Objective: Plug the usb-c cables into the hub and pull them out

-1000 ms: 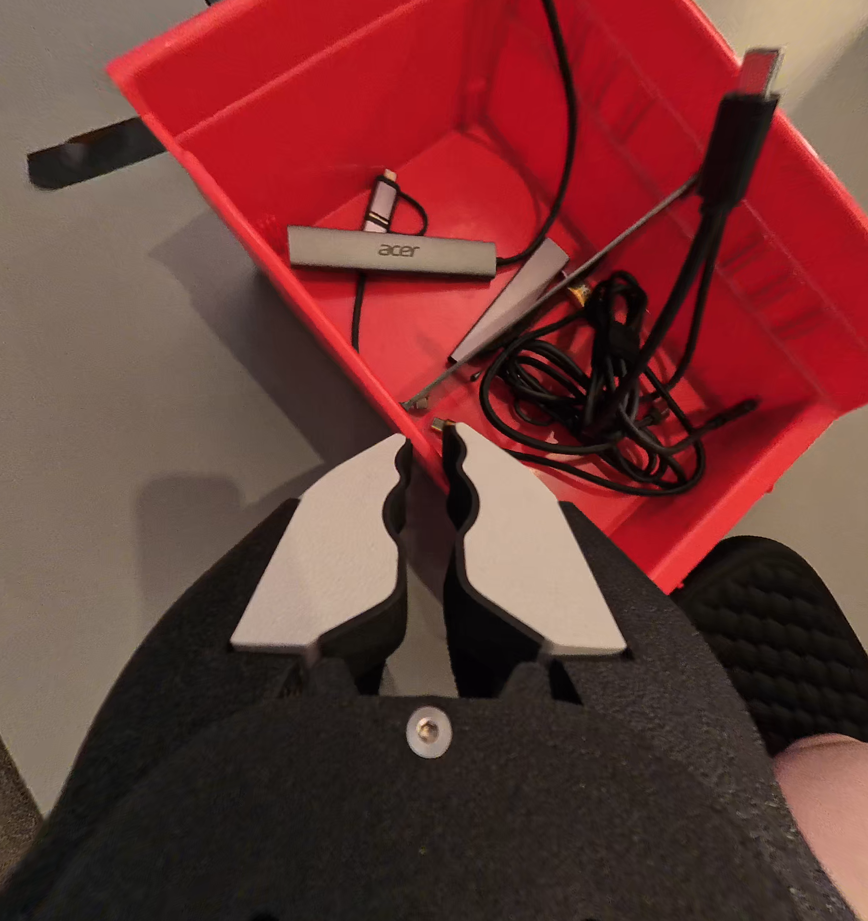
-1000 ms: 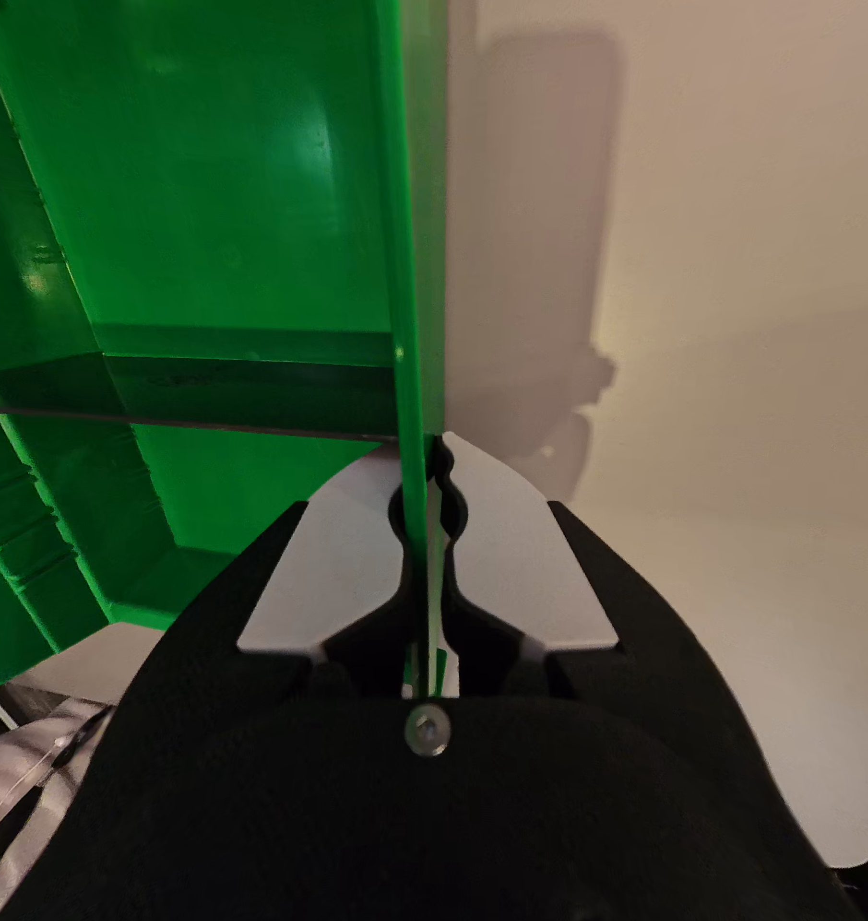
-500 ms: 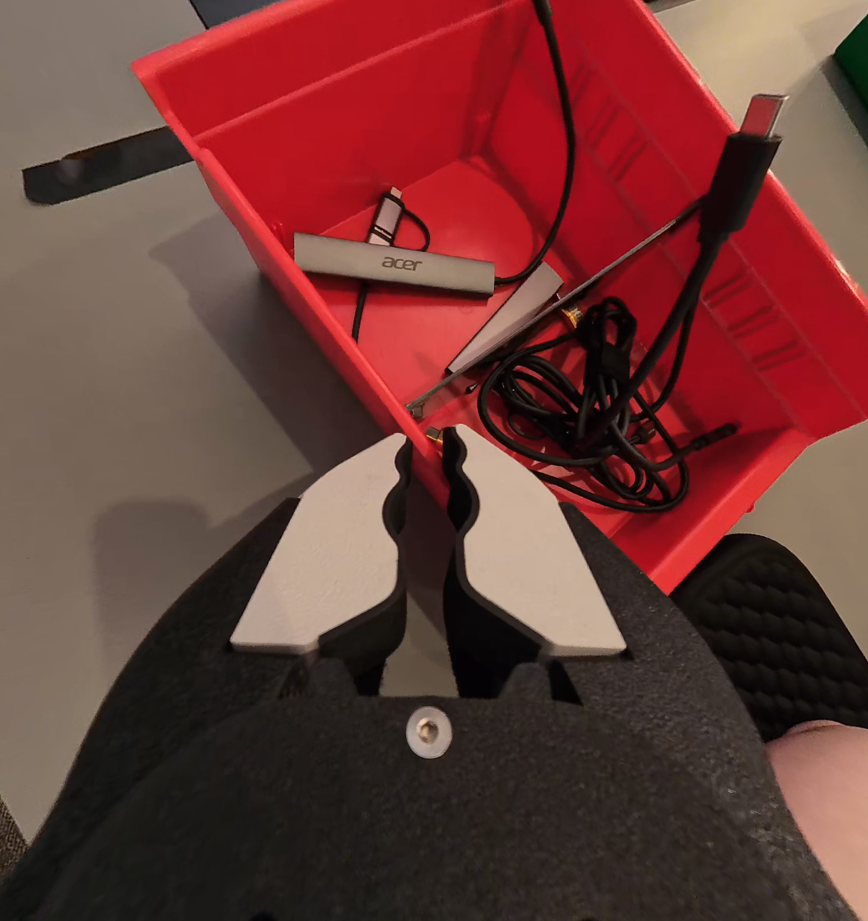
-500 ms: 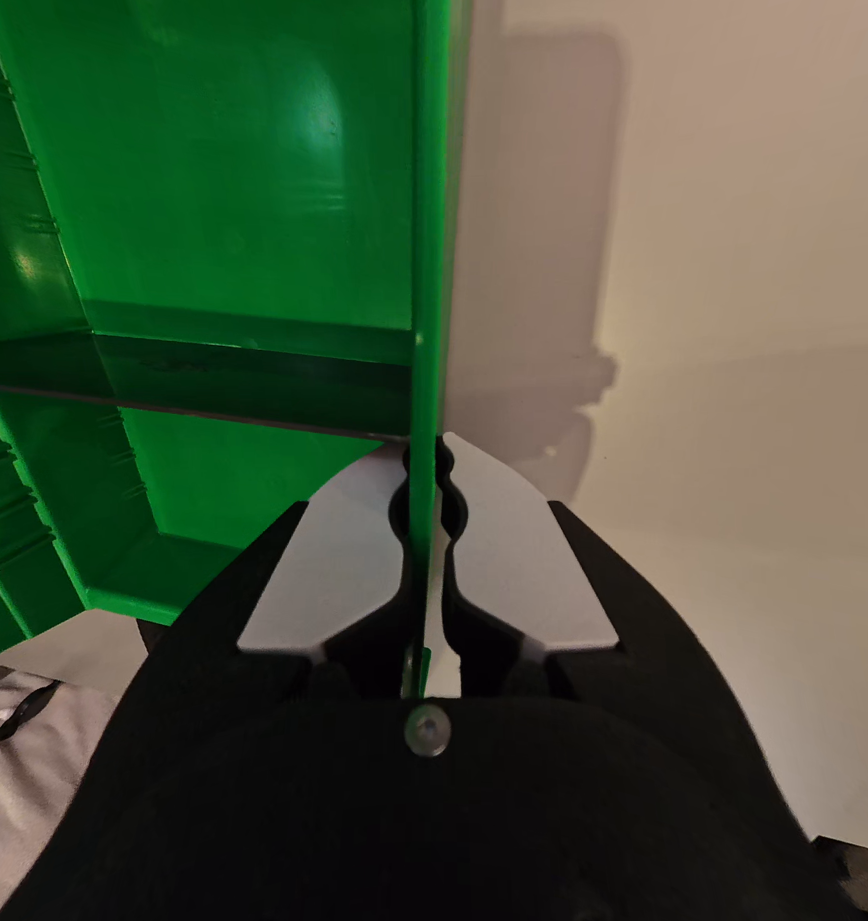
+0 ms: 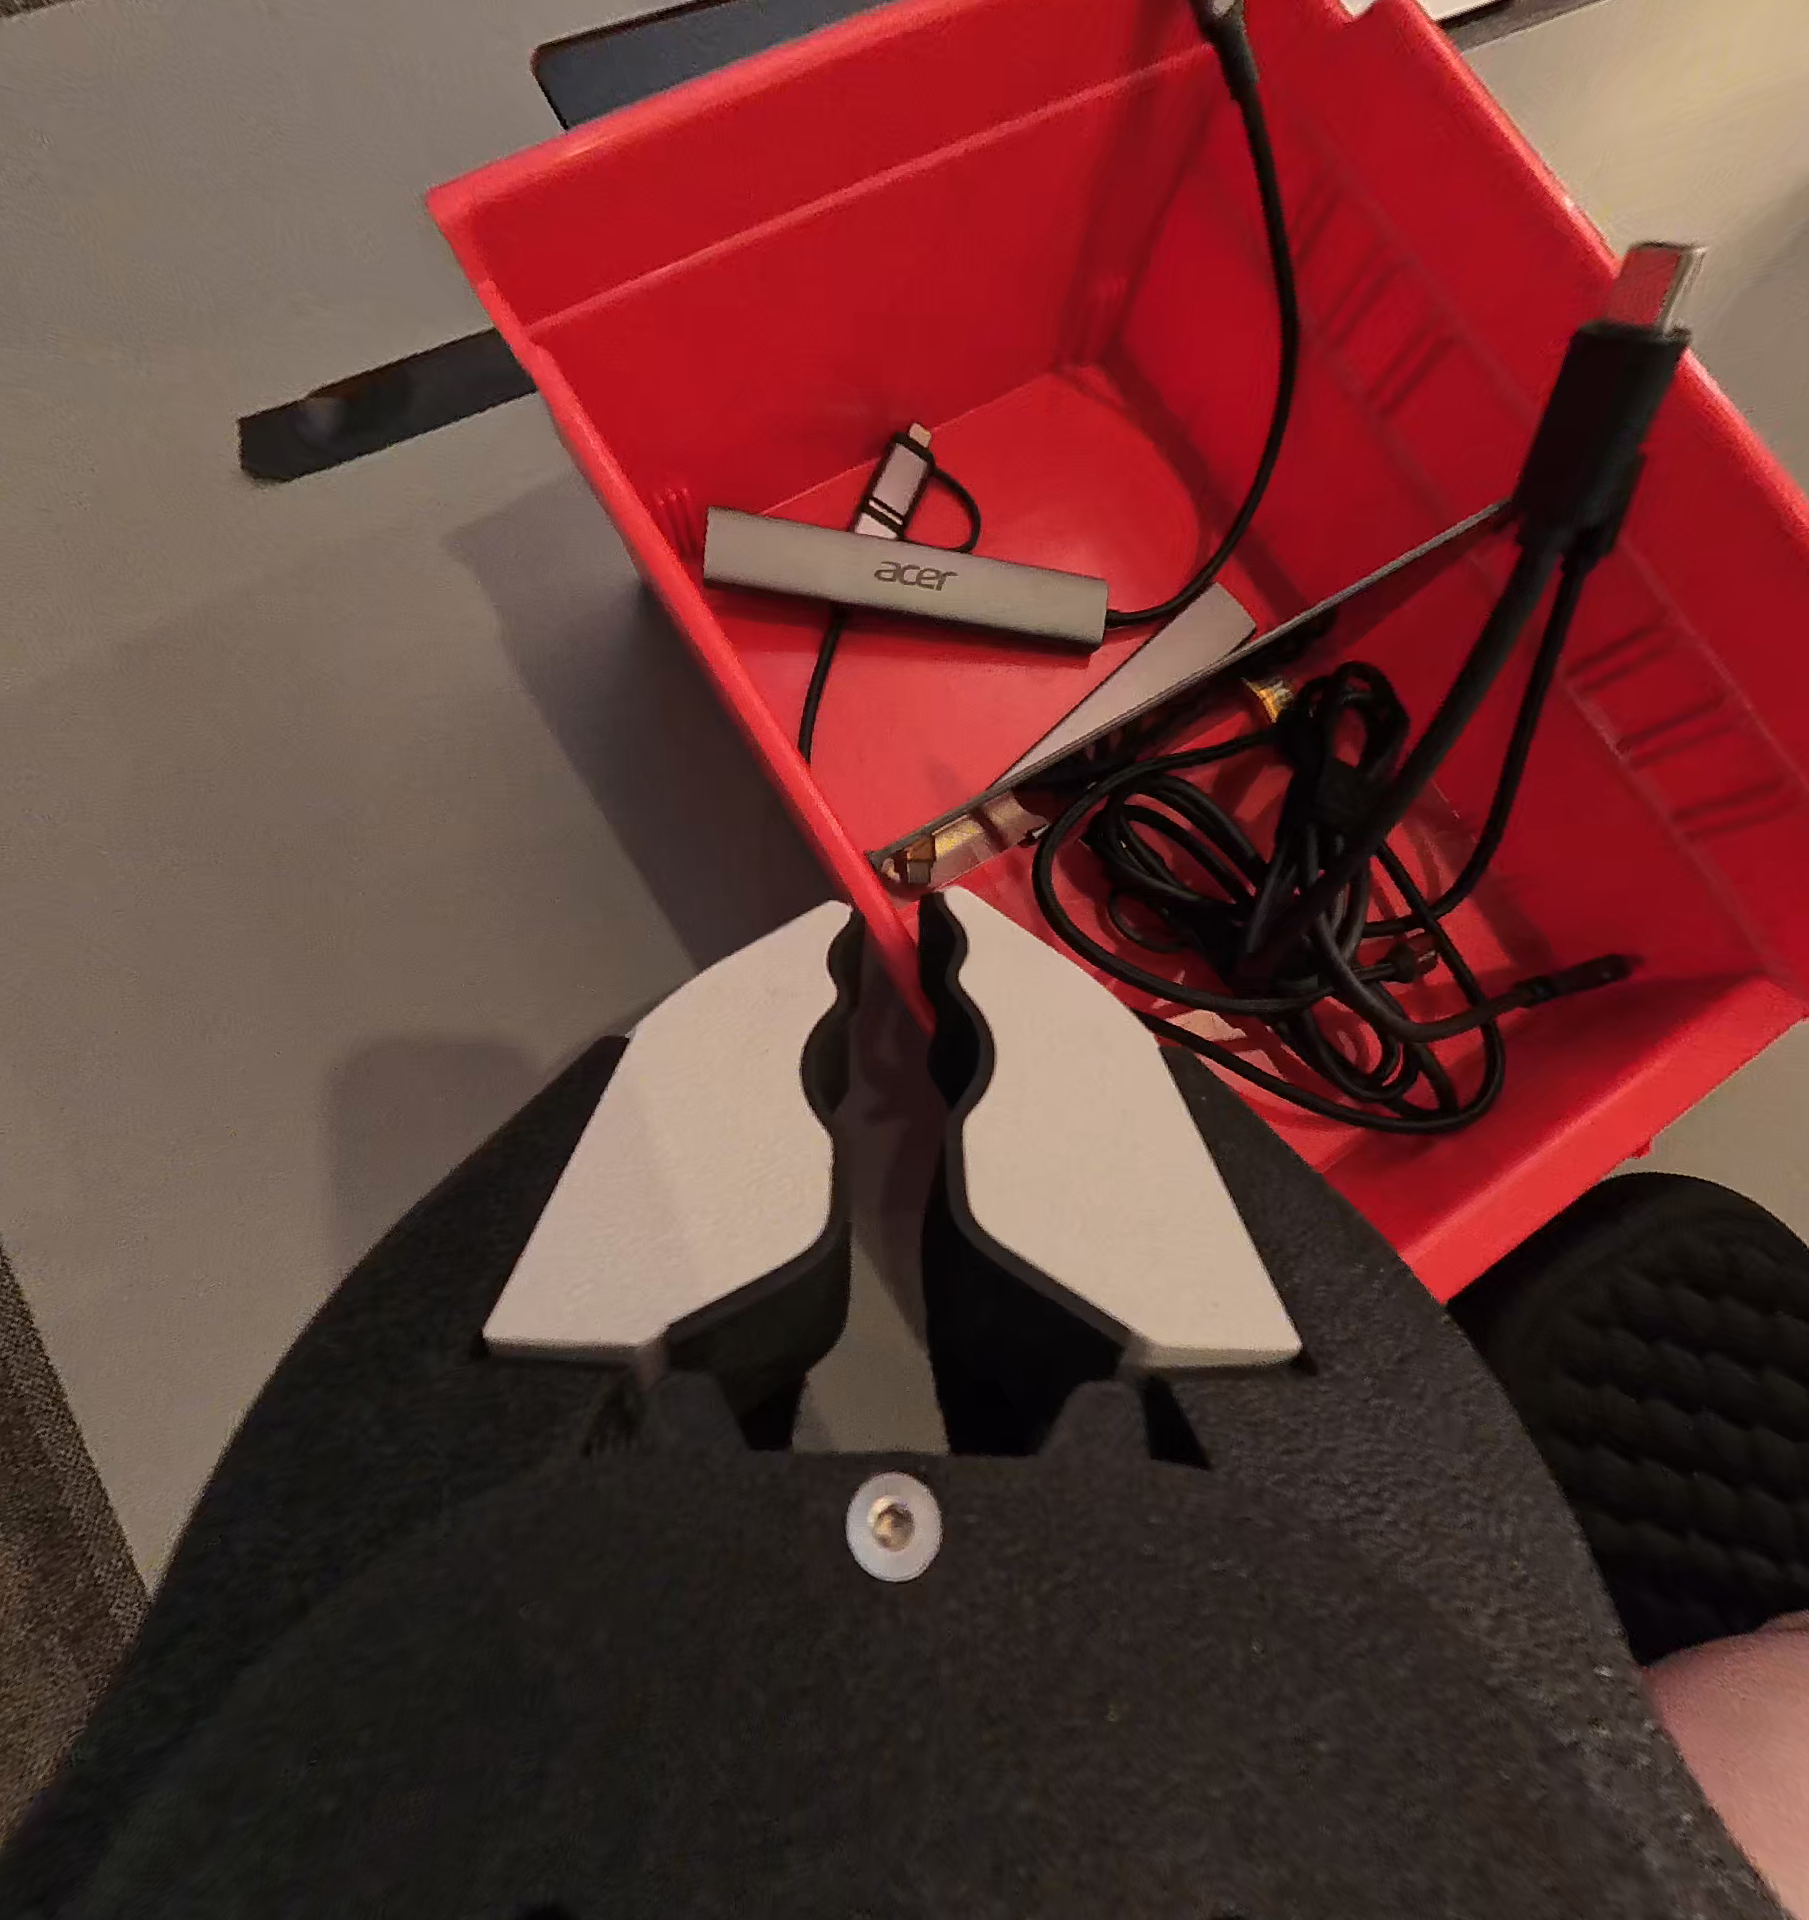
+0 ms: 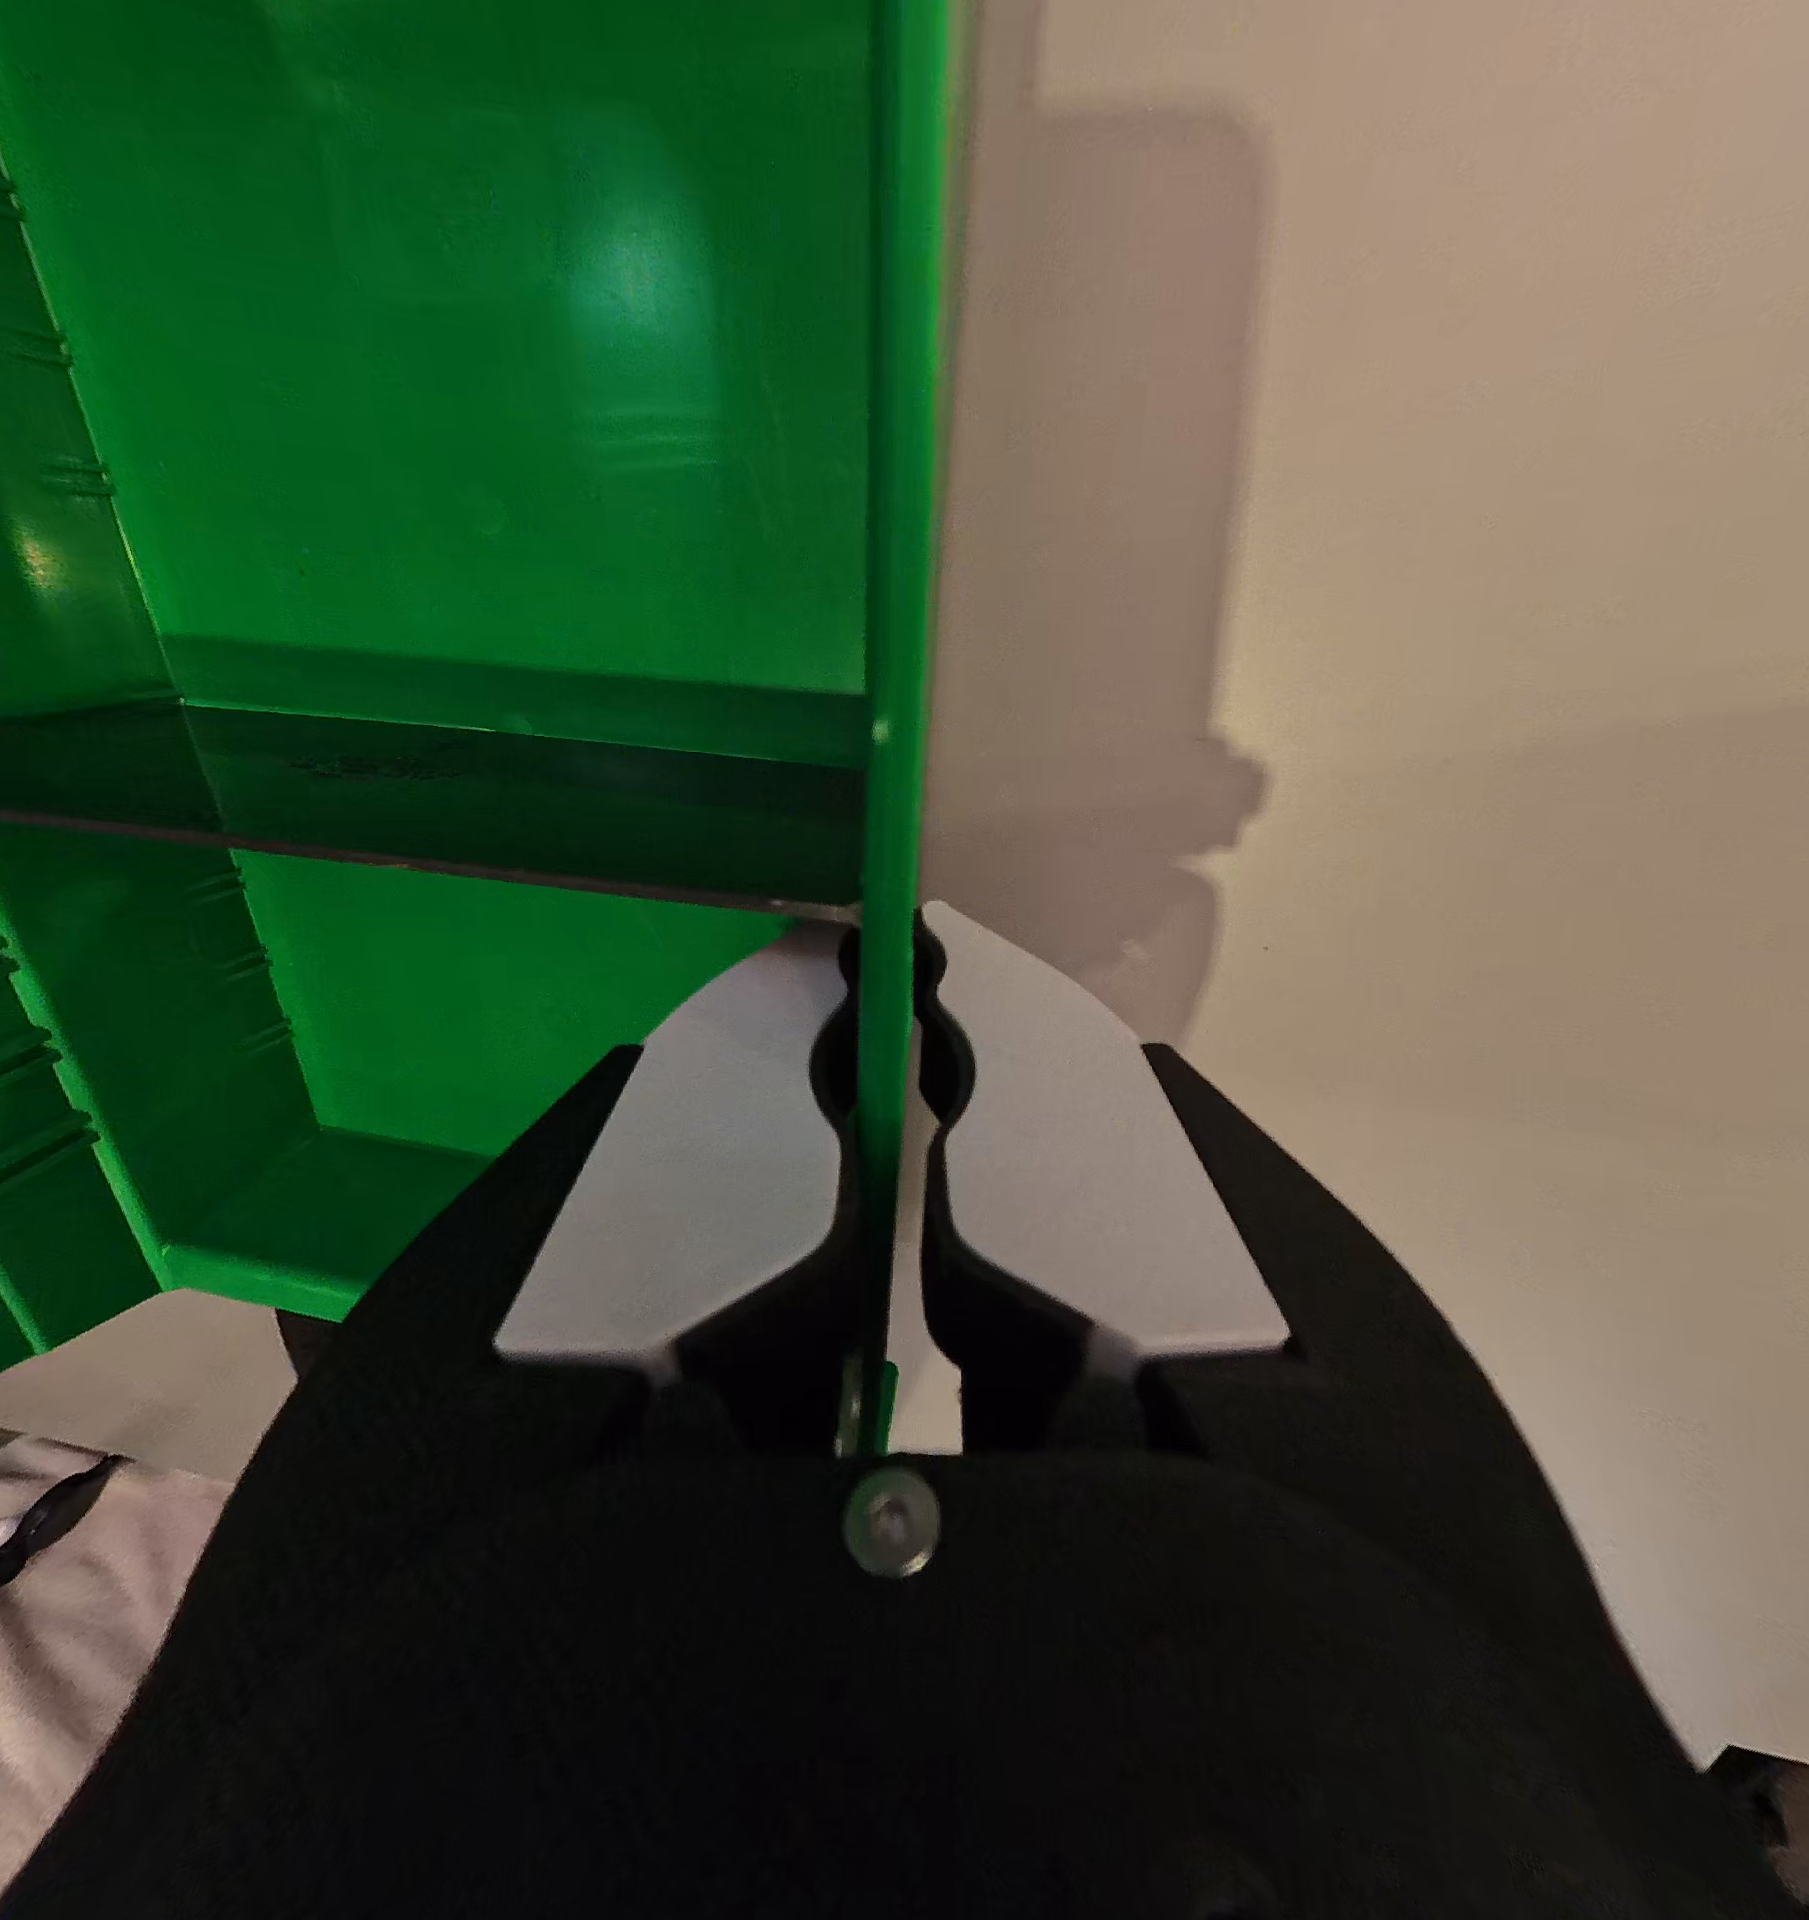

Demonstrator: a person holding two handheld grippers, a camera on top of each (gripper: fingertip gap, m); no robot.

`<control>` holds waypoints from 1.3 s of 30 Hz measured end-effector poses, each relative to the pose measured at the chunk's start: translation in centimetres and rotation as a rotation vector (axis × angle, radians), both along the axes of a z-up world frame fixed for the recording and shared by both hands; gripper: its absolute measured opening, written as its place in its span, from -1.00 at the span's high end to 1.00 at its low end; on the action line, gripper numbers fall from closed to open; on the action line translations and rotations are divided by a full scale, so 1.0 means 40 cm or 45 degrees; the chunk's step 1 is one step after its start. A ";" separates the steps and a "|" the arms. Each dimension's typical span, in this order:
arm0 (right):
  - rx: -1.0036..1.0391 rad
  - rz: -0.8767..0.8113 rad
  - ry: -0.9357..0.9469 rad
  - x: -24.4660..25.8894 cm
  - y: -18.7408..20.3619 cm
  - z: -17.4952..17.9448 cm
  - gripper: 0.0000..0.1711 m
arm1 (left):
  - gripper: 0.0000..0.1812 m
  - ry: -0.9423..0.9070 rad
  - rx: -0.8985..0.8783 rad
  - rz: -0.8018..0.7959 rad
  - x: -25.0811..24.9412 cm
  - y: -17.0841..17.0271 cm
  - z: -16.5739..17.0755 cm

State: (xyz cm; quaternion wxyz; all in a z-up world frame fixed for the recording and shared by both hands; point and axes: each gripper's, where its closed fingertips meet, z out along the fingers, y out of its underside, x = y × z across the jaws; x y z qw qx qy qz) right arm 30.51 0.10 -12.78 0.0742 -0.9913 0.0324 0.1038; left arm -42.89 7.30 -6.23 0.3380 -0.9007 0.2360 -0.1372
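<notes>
On the left side, the left gripper (image 5: 887, 920) is closed on the near side wall of a red bin (image 5: 671, 582), with one finger outside the wall and one finger inside it. The bin stands on a grey table (image 5: 204, 675). Inside the bin, in the far compartment, lies a grey hub (image 5: 900, 571) with a short cable and a small grey connector (image 5: 895, 483) behind it. A thin divider plate (image 5: 1243, 665) runs across the bin, and a second grey bar-shaped piece (image 5: 1149, 675) leans just beside it. In the near compartment there is a tangle of black usb-c cables (image 5: 1284, 914), and one black plug (image 5: 1596, 416) from it sticks up above the right wall. More to the right, the right gripper (image 6: 889, 920) is clenched on the thin side wall of a green bin (image 6: 464, 416), one finger on each side of the wall. A dark divider (image 6: 412, 831) crosses this bin, and both of its compartments that show are bare green plastic. To the right of it is a pale table surface (image 6: 1502, 727).
</notes>
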 end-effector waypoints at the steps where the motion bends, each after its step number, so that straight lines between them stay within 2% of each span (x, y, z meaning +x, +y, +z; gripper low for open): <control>1: 0.000 0.001 0.001 0.000 0.000 0.000 0.93 | 0.90 0.007 0.010 0.014 -0.003 0.004 0.002; 5: 0.007 -0.043 0.006 0.007 0.006 0.000 0.94 | 0.86 0.044 0.107 0.118 -0.031 0.026 0.031; 7: 0.010 -0.055 0.007 0.014 0.010 0.000 0.94 | 0.76 0.047 0.208 0.165 -0.046 0.030 0.068; 9: 0.025 -0.067 0.000 0.023 0.017 0.000 0.94 | 0.76 0.017 0.275 0.158 -0.041 0.018 0.103; 14: 0.023 -0.076 0.004 0.025 0.014 0.000 0.93 | 0.76 0.067 0.219 0.089 -0.008 -0.033 0.122; 17: 0.019 -0.138 0.020 0.035 0.006 0.000 0.93 | 0.78 0.039 0.237 -0.027 0.055 -0.063 0.160; 20: 0.027 -0.128 0.014 0.043 0.001 -0.001 0.94 | 0.80 -0.022 0.169 -0.265 0.161 -0.125 0.178; 23: 0.035 -0.083 -0.016 0.042 0.001 -0.002 0.92 | 0.79 0.085 0.103 -0.421 0.226 -0.156 0.153; 26: 0.050 -0.046 -0.086 0.047 0.002 -0.002 0.64 | 0.76 0.216 -0.014 -0.495 0.260 -0.157 0.102; 27: 0.061 -0.026 -0.105 0.046 0.004 0.004 0.60 | 0.75 0.239 -0.058 -0.508 0.269 -0.154 0.086; 30: 0.158 -0.035 -0.156 0.048 0.019 0.038 0.60 | 0.70 0.293 -0.241 -0.518 0.285 -0.154 0.028; 34: 0.394 -0.101 -0.203 0.053 0.051 0.118 0.57 | 0.71 0.466 -0.429 -0.454 0.272 -0.145 -0.039; 39: 0.817 -0.149 -0.202 0.012 0.082 0.279 0.49 | 0.67 0.542 -0.441 -0.466 0.293 -0.112 -0.068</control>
